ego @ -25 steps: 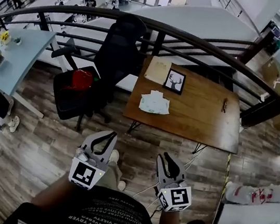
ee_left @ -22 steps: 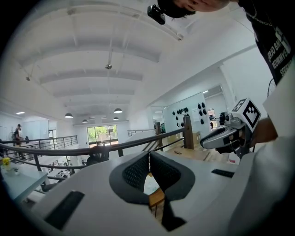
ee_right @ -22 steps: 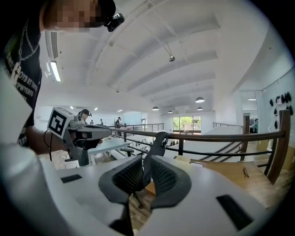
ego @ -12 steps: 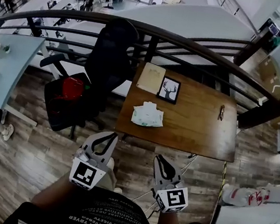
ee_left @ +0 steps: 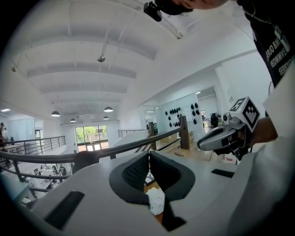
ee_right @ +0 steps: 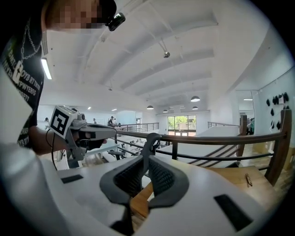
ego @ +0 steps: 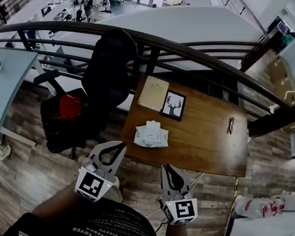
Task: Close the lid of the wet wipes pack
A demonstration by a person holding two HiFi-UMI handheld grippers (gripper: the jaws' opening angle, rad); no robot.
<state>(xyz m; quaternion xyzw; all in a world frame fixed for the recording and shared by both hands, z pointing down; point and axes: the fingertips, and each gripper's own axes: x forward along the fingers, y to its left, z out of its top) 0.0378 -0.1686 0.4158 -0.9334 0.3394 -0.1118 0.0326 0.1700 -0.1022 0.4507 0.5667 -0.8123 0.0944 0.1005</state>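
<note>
Closer than a second ago, the table (ego: 204, 143) has slid down the head view toward both grippers, and the pack (ego: 152, 134) has come with it, while the grippers keep their places low in the picture. The pack lies flat on the table's near left part, close to the near edge. It is white with pale green print, and a small white flap juts out at its far side; it is too small to tell whether the lid stands open. Beyond it lie a black frame (ego: 173, 105) with a deer picture and, just left of that, a tan pad (ego: 154, 93). A small dark thing (ego: 230, 124) rests well apart to the right. The left gripper (ego: 124, 145) hangs over the plank floor (ego: 21, 178) by the table's near left corner, apart from the pack. Its tips are pressed together with nothing between them, and its own view shows the pack ahead, below the bowed jaws. The right gripper (ego: 165, 167) sits beside it, short of the table; its jaws have just been closing, and the tips now meet on nothing. A black chair (ego: 109, 61) with a red thing (ego: 69, 107) on its seat stands left of the table, before a dark railing (ego: 202, 52).
</note>
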